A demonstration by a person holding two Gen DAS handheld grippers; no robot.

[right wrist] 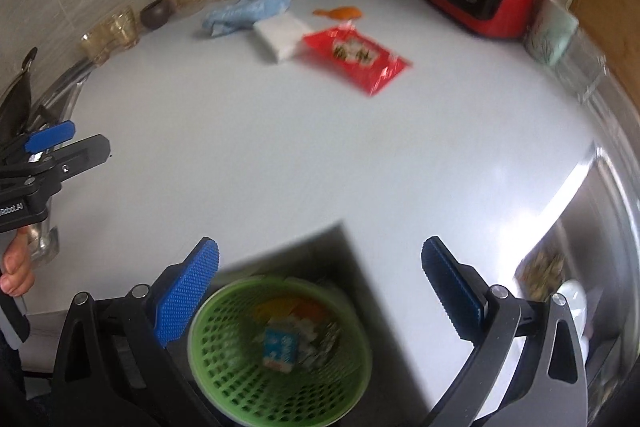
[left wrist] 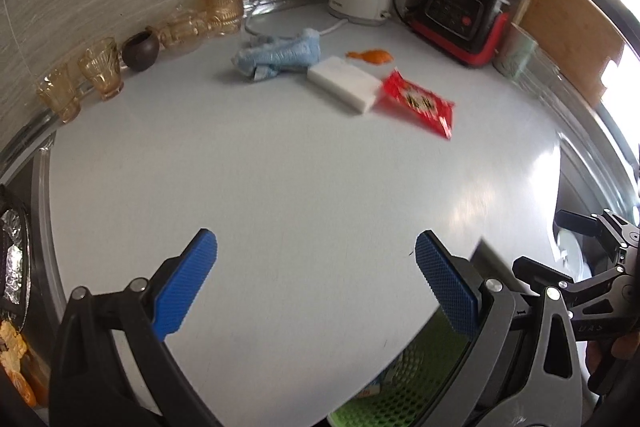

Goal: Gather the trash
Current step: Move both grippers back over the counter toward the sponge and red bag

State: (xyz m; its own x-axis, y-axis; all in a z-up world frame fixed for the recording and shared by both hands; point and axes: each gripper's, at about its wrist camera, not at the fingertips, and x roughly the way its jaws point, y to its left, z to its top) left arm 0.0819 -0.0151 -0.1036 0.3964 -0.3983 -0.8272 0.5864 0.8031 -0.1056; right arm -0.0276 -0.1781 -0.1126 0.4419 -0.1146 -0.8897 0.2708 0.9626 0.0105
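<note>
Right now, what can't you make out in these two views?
- Red wrapper: print unreadable, motion blur, both views.
- Green basket: contents blurred in the right wrist view; in the left wrist view mostly hidden by the countertop edge.
- Foil item: cut off by the left wrist view's edge.
</note>
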